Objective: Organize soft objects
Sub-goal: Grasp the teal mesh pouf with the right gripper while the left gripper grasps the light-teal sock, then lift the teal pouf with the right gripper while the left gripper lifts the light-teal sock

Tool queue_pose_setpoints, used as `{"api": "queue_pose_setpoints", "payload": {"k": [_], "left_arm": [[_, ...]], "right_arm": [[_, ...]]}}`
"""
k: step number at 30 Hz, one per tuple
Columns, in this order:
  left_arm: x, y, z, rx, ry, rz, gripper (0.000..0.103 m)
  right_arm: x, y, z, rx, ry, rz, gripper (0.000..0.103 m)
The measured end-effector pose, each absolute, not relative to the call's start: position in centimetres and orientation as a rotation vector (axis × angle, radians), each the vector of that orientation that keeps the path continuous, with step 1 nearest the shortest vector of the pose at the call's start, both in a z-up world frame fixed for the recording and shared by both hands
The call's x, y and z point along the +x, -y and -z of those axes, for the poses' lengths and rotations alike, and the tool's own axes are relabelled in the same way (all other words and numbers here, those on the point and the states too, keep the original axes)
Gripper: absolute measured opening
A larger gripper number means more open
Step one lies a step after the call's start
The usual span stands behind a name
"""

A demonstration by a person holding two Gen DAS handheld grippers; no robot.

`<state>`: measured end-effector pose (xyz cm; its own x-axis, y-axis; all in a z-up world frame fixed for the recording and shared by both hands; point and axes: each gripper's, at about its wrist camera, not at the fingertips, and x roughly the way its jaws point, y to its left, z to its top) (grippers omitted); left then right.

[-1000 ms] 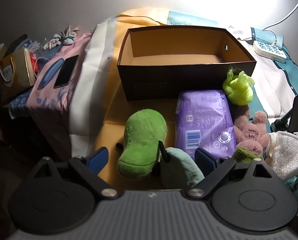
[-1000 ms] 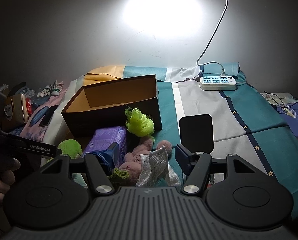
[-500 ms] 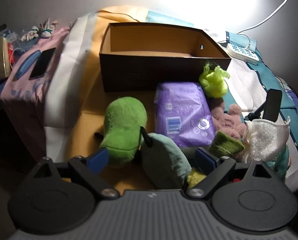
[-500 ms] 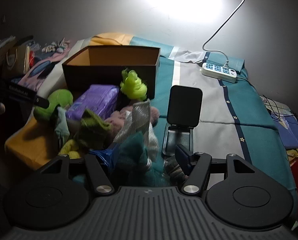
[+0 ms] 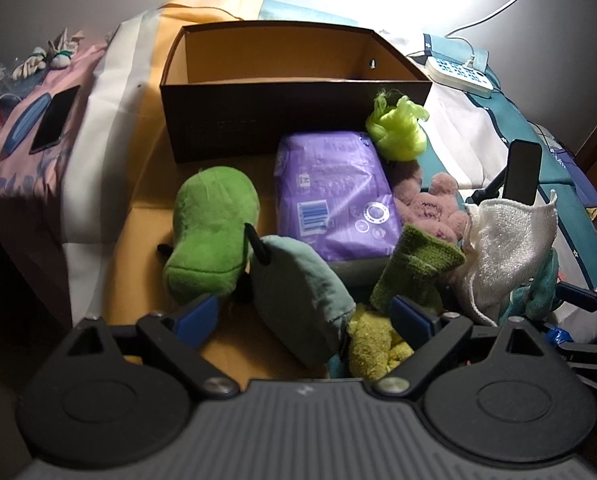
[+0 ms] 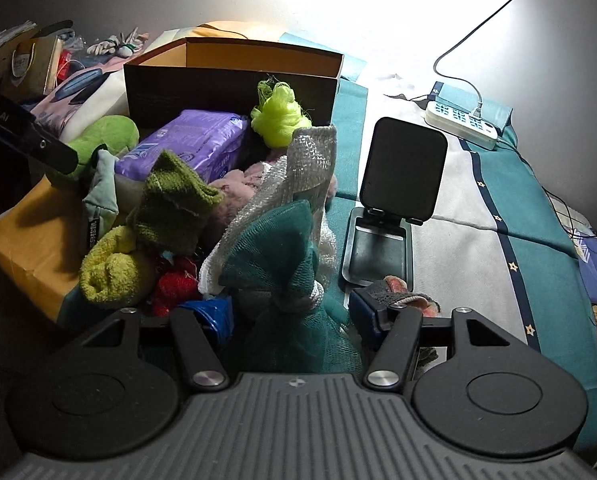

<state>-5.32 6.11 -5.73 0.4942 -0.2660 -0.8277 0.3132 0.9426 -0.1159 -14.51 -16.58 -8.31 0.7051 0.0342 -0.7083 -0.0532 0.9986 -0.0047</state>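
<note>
An open, empty brown box point(image 5: 294, 80) stands at the back of the bed. In front of it lie a green plush point(image 5: 210, 232), a purple pack point(image 5: 334, 196), a neon green puff point(image 5: 398, 128), a pink plush point(image 5: 434, 204), a grey-green pouch point(image 5: 298, 300), an olive sock point(image 5: 418, 272) and a white knit cloth point(image 5: 510, 248). My left gripper point(image 5: 304, 314) is open, its fingers either side of the pouch. My right gripper point(image 6: 290, 312) is open around a teal mesh cloth point(image 6: 282, 248), with a yellow-green sock point(image 6: 110, 268) to its left.
A black phone stand point(image 6: 398, 200) stands right of the pile. A white power strip point(image 6: 462, 124) with its cable lies at the back right. A black phone point(image 5: 56, 118) lies on the pink cloth at left. The bed edge drops off at front left.
Both grippers have moved forward and down into the pile. The pouch now sits between my left fingers and the teal mesh cloth between my right fingers.
</note>
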Motion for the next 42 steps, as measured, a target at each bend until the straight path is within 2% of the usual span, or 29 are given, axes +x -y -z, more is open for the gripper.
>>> {"api": "queue_pose_setpoints", "payload": {"k": [1,3,5,9,19,26,31,32,33,34,35,37,40,42], "left_arm": [[-5.3,-6.3,5.8,0.048,-0.997,0.346,0.093],[-5.3,-6.6,5.9,0.042,-0.999,0.333,0.093],[-5.3,-6.9,6.0,0.041,-0.996,0.321,0.093],[-5.7,-7.2,5.8,0.061,-0.968,0.328,0.093],[-6.9,-6.4,6.8,0.099,-0.932,0.485,0.093],[-3.7,-6.5,8.9,-0.067,-1.007,0.433,0.093],[-2.5,-6.0,10.2,-0.073,-1.038,0.387,0.092],[-2.5,-5.9,10.4,-0.067,-1.033,0.377,0.09],[-2.4,-5.7,10.6,-0.057,-1.029,0.372,0.075],[-2.3,-5.6,10.7,-0.05,-1.036,0.368,0.05],[-2.2,-5.5,11.0,-0.05,-1.052,0.367,0.044],[-1.9,-5.4,11.4,-0.068,-1.078,0.362,0.038],[-1.9,-5.2,11.4,-0.064,-1.082,0.33,0.02],[-2.2,-5.1,10.9,-0.061,-1.078,0.317,0.014]], "right_arm": [[-14.4,16.7,8.6,-0.01,-0.788,-0.057,0.038],[-14.1,17.2,9.2,0.044,-0.789,-0.073,0.02],[-13.8,18.0,9.8,0.121,-0.793,-0.078,0.01],[-14.3,19.4,9.4,0.236,-0.758,-0.074,0.001],[-15.3,23.1,6.8,0.501,-0.565,-0.031,0.0],[-15.3,25.3,4.5,0.687,-0.437,-0.028,0.0],[-15.2,25.8,3.6,0.727,-0.393,-0.035,0.0],[-15.2,25.9,3.5,0.723,-0.388,-0.038,0.0],[-15.1,26.0,3.5,0.721,-0.388,-0.044,0.0],[-14.9,26.1,3.5,0.721,-0.391,-0.051,0.0],[-14.6,26.3,3.5,0.722,-0.395,-0.059,0.0],[-13.7,26.8,3.6,0.723,-0.406,-0.081,0.0],[-12.1,27.8,3.7,0.722,-0.427,-0.111,0.0],[-10.9,28.5,3.7,0.726,-0.438,-0.137,0.0]]}}
